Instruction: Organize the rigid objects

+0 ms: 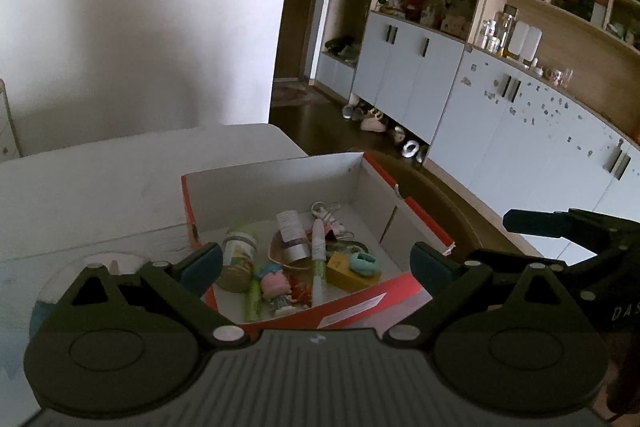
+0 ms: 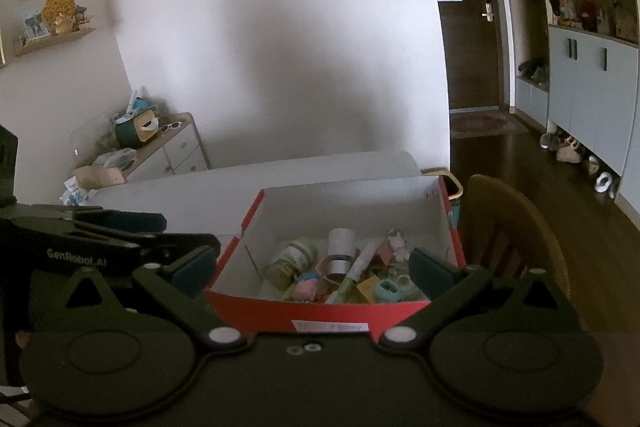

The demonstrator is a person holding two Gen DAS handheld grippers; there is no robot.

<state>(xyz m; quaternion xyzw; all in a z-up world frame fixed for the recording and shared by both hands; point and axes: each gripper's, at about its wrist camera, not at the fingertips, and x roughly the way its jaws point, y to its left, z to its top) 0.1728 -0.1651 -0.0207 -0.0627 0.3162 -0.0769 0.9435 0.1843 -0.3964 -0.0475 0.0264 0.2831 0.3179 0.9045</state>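
Left wrist: red box (jar, trinkets inside)

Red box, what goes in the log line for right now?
left gripper: open, empty | right gripper: open, empty | red box: on table, holding toys

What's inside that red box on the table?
The red box holds a small jar, a silver-capped bottle, a doll, a yellow block and tubes. Things underneath are hidden.

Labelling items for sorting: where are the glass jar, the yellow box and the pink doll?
glass jar (image 1: 239,259), left wrist view, on its labelled side.
yellow box (image 1: 347,273), left wrist view, on its top face.
pink doll (image 1: 276,285), left wrist view, on its head.
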